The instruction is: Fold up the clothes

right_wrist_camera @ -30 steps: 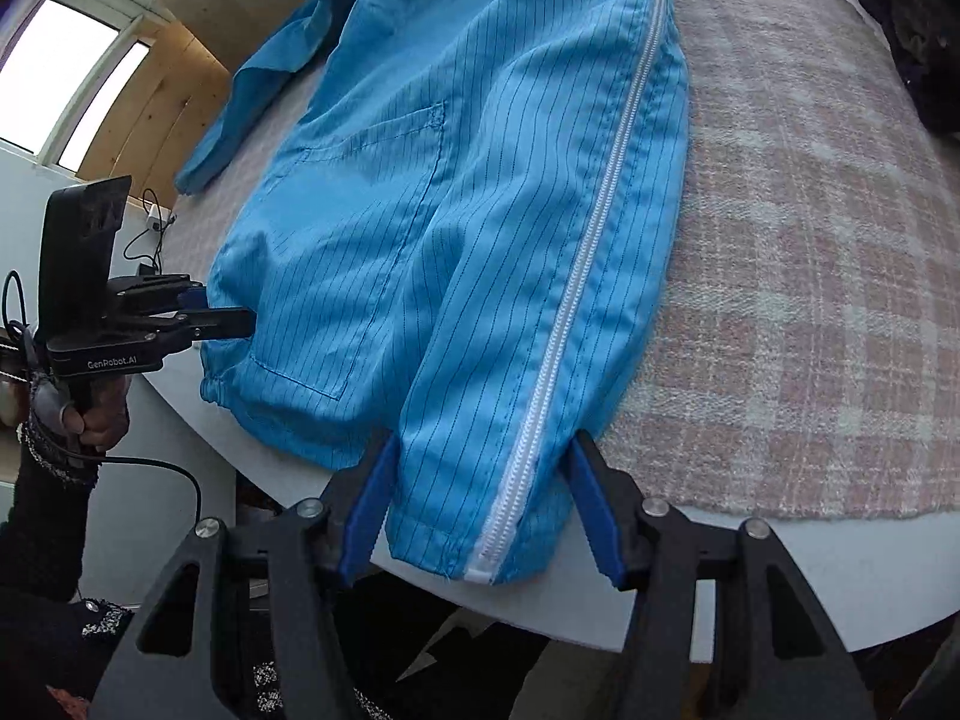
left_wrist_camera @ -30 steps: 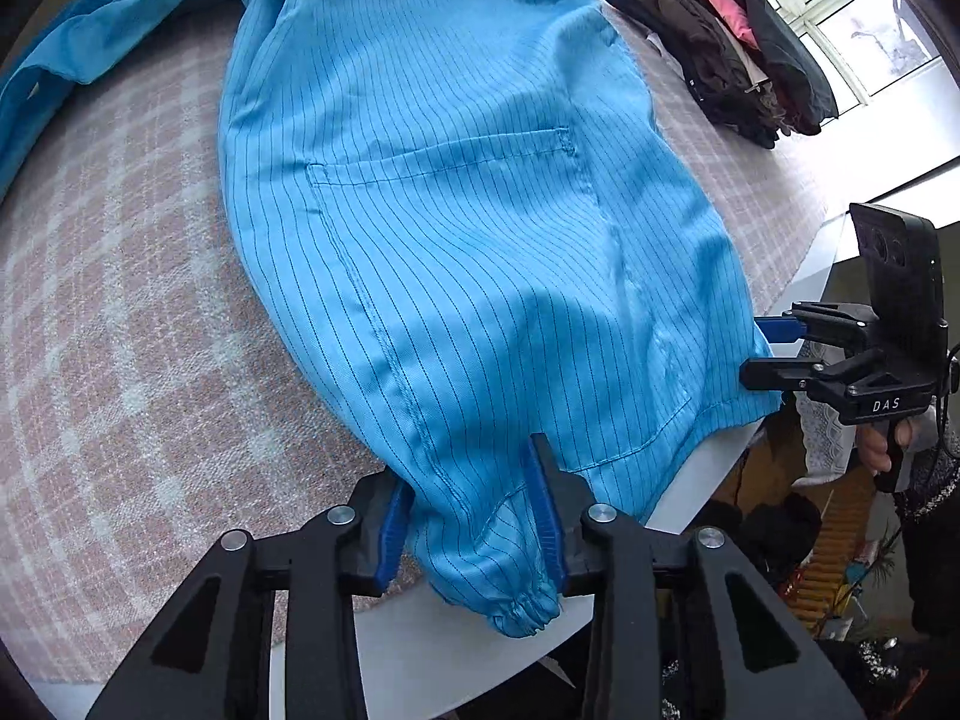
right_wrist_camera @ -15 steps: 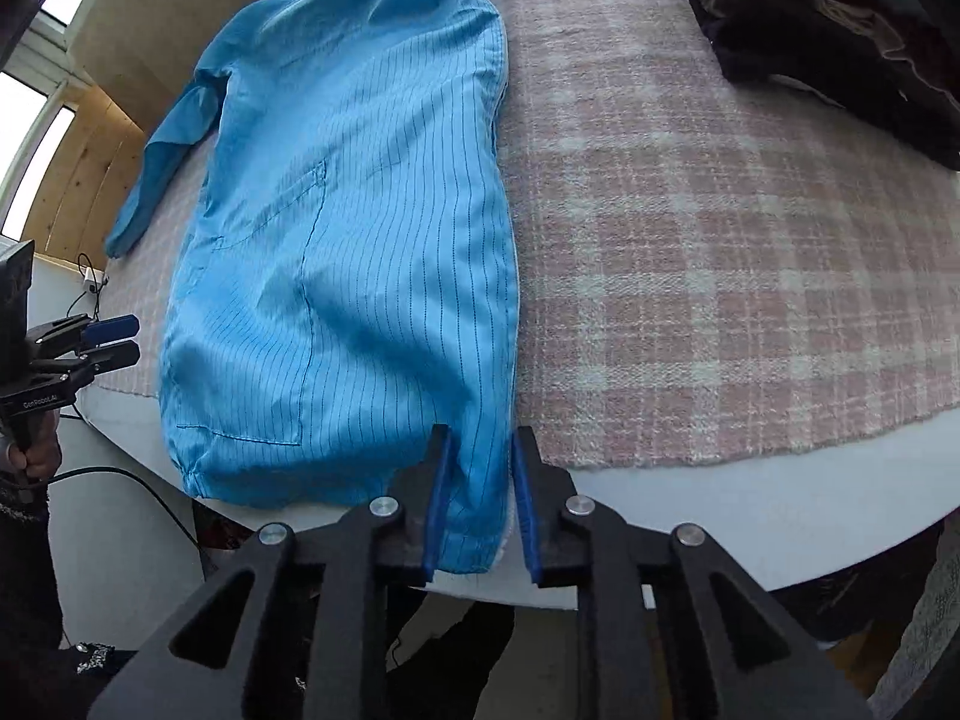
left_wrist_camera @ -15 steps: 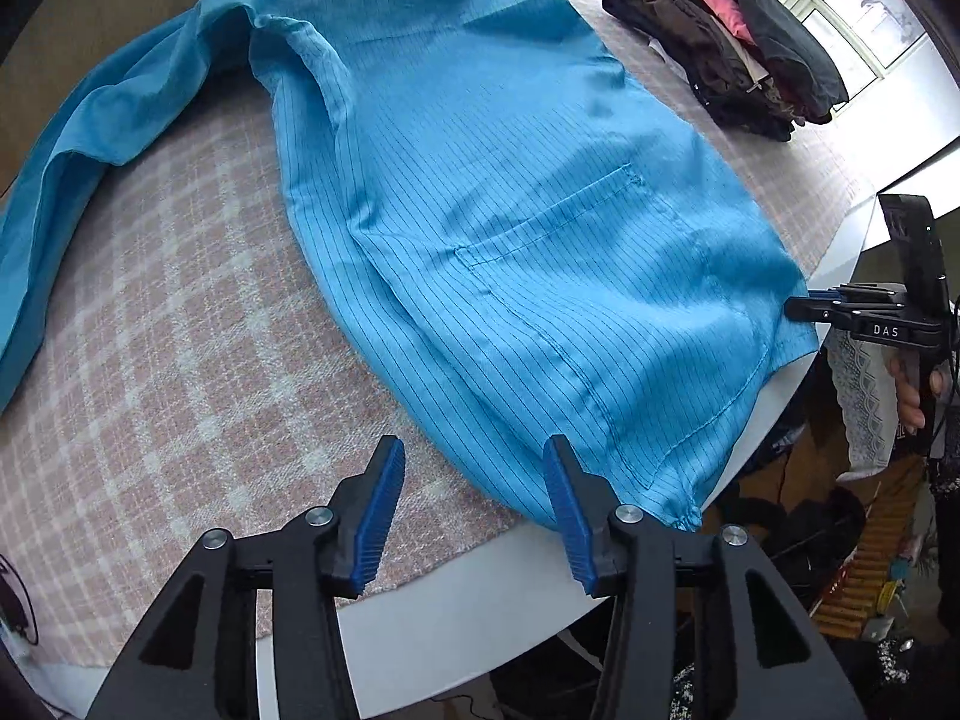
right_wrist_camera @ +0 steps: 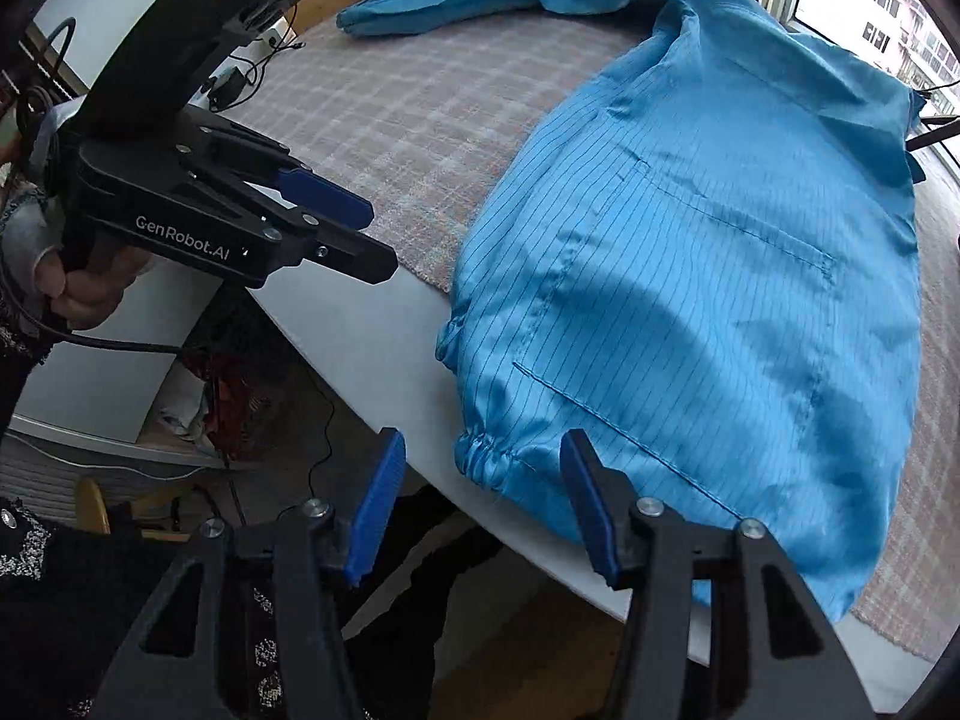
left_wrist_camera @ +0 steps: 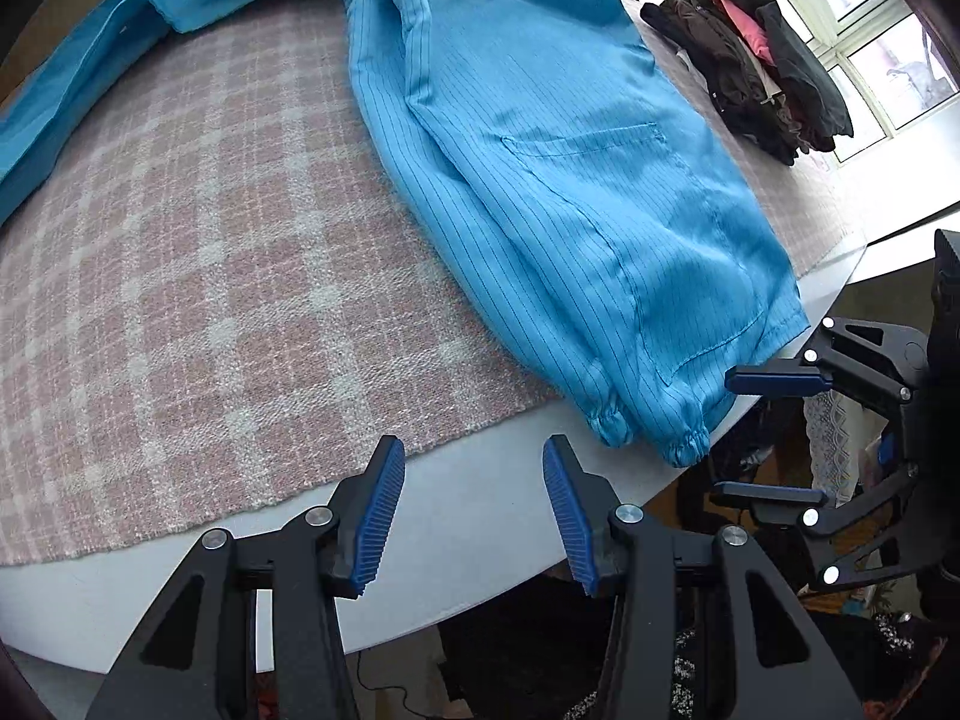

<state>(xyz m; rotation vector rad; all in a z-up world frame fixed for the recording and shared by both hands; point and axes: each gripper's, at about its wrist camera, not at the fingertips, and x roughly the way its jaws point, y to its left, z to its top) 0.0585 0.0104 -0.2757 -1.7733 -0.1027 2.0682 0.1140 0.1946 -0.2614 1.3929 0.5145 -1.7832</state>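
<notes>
Left gripper (left_wrist_camera: 474, 510) is hanging over the bare white edge of the table (left_wrist_camera: 480, 516), blue pads spread wide with nothing between them. Right gripper (right_wrist_camera: 480, 504) is in much the same shape, jaws wide apart and empty, hovering right at the gathered hem corner of the blue jacket (right_wrist_camera: 708, 276), with its right pad just over the fabric edge. Can't tell if it's actually touching.

In the right wrist view you can see the left gripper off to the side, held by a hand (right_wrist_camera: 72, 282), sitting away from the jacket and over the table rim.

The jacket lies flat on a pink plaid cloth (left_wrist_camera: 198, 252) that covers most of the table. Its elastic hem hangs a little past the cloth onto the white rim, nearest the grippers. It's pinstriped, with a pocket seam showing. Further back, one sleeve (left_wrist_camera: 90, 78) trails off to the left across the cloth.

Way at the far right of the table there's a pile of dark clothes (left_wrist_camera: 762, 66) by the window (left_wrist_camera: 888, 18).
</notes>
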